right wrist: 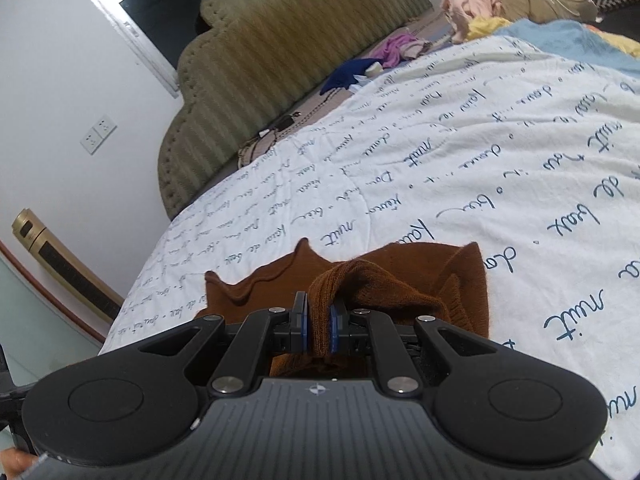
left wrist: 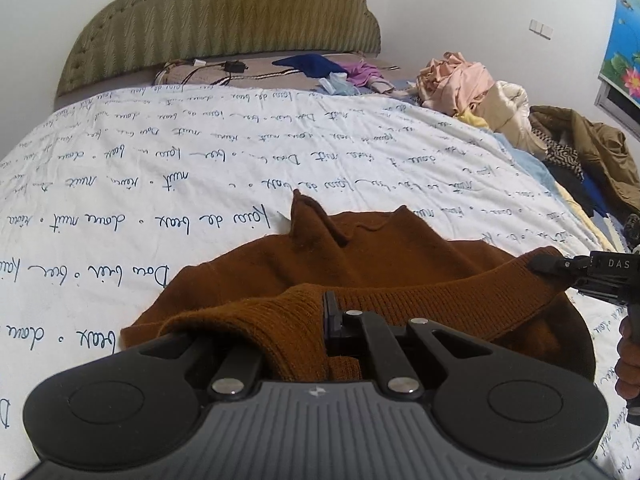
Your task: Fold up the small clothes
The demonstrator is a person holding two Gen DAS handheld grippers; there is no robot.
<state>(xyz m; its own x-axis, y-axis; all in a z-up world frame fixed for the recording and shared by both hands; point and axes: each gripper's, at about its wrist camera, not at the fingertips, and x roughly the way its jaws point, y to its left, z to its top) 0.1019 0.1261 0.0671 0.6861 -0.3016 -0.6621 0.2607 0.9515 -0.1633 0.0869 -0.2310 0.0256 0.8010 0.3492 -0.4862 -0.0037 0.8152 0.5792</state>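
A brown knit sweater [left wrist: 360, 256] lies on the white bed cover with blue script [left wrist: 200, 160]. My left gripper [left wrist: 316, 320] is shut on the sweater's ribbed hem, which drapes over its fingers and hides the left finger. My right gripper [left wrist: 540, 264] shows at the right edge of the left wrist view, pinching the same hem further along, so the hem is stretched between the two. In the right wrist view my right gripper [right wrist: 320, 320] is shut on a bunched ribbed fold of the sweater [right wrist: 400, 272], the blue pads pressed on either side.
An olive padded headboard [left wrist: 224, 20] stands at the far end. A heap of clothes [left wrist: 480, 88] and a brown jacket [left wrist: 592, 148] lie along the right side of the bed. Small garments and cables [left wrist: 224, 68] lie near the headboard.
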